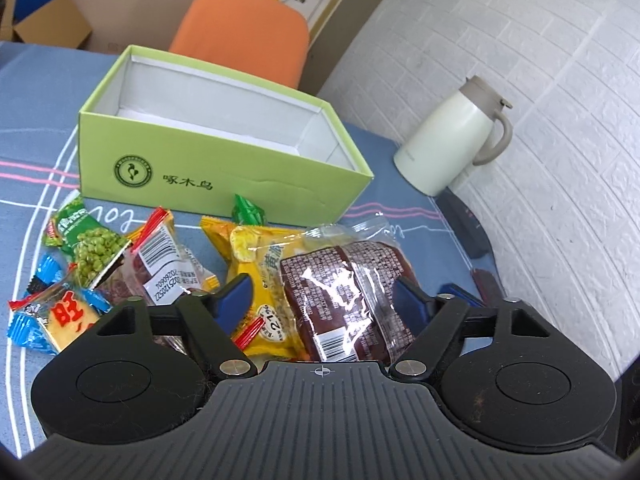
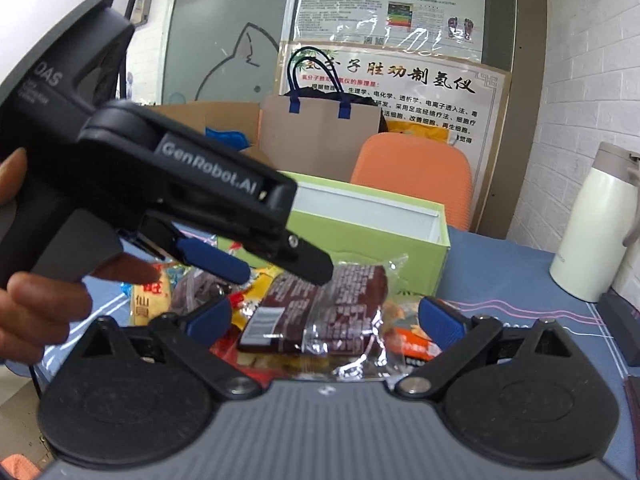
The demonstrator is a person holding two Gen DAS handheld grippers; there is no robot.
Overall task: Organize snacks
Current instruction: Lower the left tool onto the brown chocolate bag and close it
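A pile of snack packets lies on the blue tablecloth [image 1: 36, 120] in front of an open, empty green box [image 1: 224, 168]. A brown packet in clear wrap [image 1: 344, 296] rests on a yellow packet [image 1: 260, 264]. My left gripper [image 1: 322, 300] straddles both. Its right pad is at the brown packet's edge and its left pad is over the yellow one; I see no squeeze. In the right wrist view my right gripper [image 2: 324, 320] stands wide open around the same brown packet [image 2: 328, 312], with the left gripper [image 2: 280, 272] reaching in from the left just above it.
A green pea packet [image 1: 92, 244], a barcode-labelled packet [image 1: 160, 268], a rice-cracker packet [image 1: 68, 316] and a green candy [image 1: 248, 210] lie left of the pile. A cream jug [image 1: 448, 140] stands right, near the white wall. An orange chair [image 1: 240, 28] sits behind the box.
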